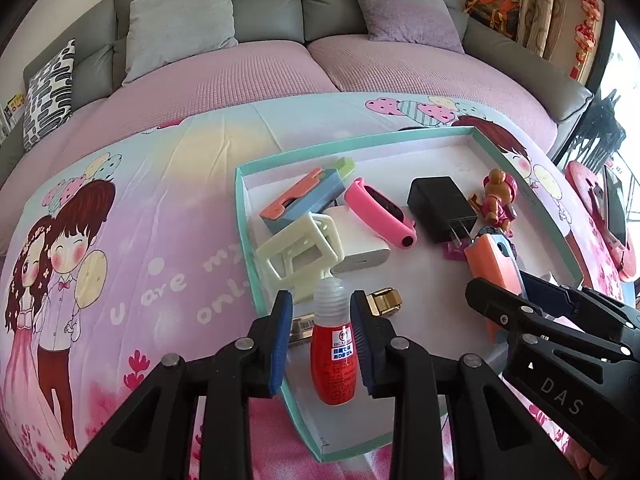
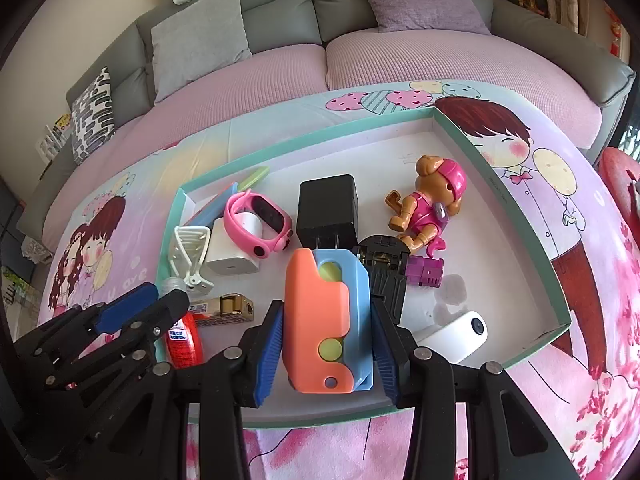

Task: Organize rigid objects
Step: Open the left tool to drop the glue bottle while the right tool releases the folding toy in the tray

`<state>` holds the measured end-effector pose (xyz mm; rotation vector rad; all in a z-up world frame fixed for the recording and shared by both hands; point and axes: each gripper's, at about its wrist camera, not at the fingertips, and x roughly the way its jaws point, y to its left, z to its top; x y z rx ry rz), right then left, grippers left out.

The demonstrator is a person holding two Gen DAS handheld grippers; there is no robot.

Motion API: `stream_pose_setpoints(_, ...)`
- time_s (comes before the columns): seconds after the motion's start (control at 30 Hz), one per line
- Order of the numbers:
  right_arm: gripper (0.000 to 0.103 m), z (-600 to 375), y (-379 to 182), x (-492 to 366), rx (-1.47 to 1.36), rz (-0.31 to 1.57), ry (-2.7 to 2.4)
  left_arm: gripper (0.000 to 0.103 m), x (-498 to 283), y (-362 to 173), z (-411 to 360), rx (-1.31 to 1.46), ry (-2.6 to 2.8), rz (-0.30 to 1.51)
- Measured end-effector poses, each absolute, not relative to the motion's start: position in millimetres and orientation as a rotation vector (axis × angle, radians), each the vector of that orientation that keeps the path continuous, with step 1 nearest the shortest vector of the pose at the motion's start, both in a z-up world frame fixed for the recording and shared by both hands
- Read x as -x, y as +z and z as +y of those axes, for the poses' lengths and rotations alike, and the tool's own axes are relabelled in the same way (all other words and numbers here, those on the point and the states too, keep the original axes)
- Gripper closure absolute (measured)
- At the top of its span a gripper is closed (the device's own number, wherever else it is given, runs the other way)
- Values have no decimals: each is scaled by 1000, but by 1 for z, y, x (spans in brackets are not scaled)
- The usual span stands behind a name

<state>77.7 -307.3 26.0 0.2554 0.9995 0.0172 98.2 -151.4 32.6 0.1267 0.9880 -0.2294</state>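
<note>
- Left hand-held gripper [image 1: 320,332]: jaws a little apart around red bottle [image 1: 334,360]; blue pads [image 1: 280,340] beside it, gaps visible, not pressing.
- Bottle lies in teal-rimmed tray [image 1: 246,216], at its near-left corner.
- Right hand-held gripper [image 2: 326,344]: pads close on both sides of orange-and-blue toy [image 2: 326,320], at tray's near edge.
- Tray sits on cartoon-print cloth [image 1: 160,220].

Grey sofa [image 1: 272,4] spans 12 o'clock, pink seat covers [image 1: 256,72], two grey cushions [image 1: 182,20], patterned pillow [image 1: 50,92] at 10. Cartoon-print cloth [image 1: 140,220] covers the work surface. Curtain [image 1: 532,4] and bright window [image 1: 622,76] at 2 o'clock, daylight.
</note>
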Motion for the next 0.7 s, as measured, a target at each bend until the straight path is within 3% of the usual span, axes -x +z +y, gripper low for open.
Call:
stream_pose_setpoints(0.2,57,-301,26,-78,-230,999,14,55,-92,38,-129,-59,-186,982)
stream_pose_setpoints(0.27,57,-300,26,-77,-238,993,24,43,-90,38,-120,-39,-152,984)
stream_pose_setpoints(0.37,57,-297,26,-75,-228,985,15,35,-86,38,-109,-38,-111,979)
stream_pose_setpoints(0.47,57,-295,26,-72,-225,976,11,34,-83,36,-98,-36,-75,977)
stream_pose_setpoints(0.5,55,-295,26,-71,-223,976,11,33,-82,36,-95,-35,-63,977)
stream_pose_setpoints(0.57,51,-294,27,-69,-220,972,14,15,-80,34,-90,-32,-43,977)
stream_pose_setpoints(0.7,41,-289,27,-65,-214,968,14,12,-75,32,-81,-8,-21,975)
